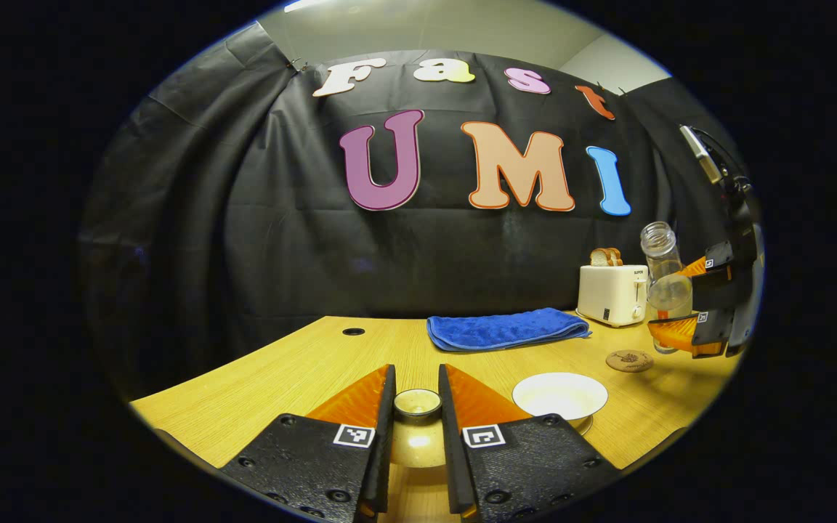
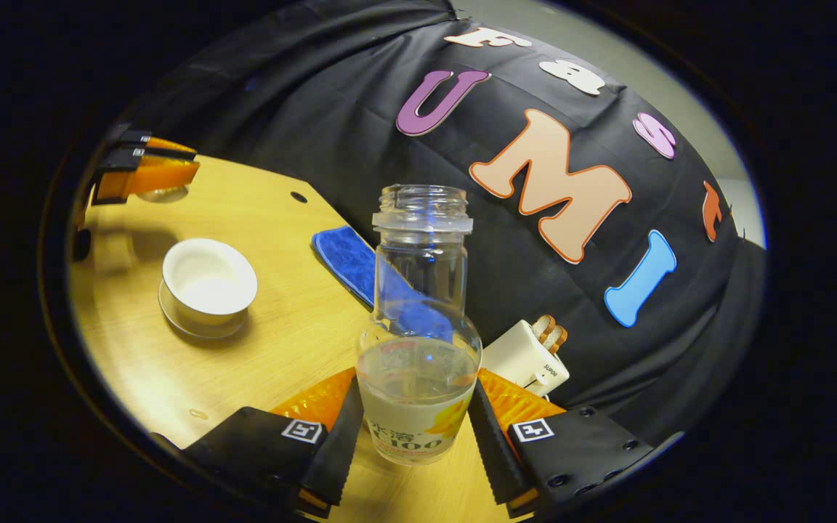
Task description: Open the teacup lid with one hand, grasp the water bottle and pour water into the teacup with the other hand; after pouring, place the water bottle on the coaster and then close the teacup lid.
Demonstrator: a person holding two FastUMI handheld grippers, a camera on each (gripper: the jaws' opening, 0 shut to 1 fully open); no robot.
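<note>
Capless clear bottle (image 2: 418,349) part-full, lifted; teacup (image 2: 209,280) open; coaster (image 1: 629,360) bare.

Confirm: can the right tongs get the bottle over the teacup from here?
Probably yes. The right tongs hold the water bottle off the table, and the open teacup has bare table between; the left tongs hold the lid aside.

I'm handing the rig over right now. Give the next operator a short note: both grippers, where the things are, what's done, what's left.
Left gripper: shut on the teacup lid, held off the cup.
Right gripper: shut on the water bottle, uncapped, roughly upright, with some water inside.
Teacup: open on its saucer on the table; whether it holds water is unclear.
Coaster: bare, beside the cup.
Done: lid off, bottle grasped.
Left: pour if not yet done, bottle onto coaster, lid back on.
</note>
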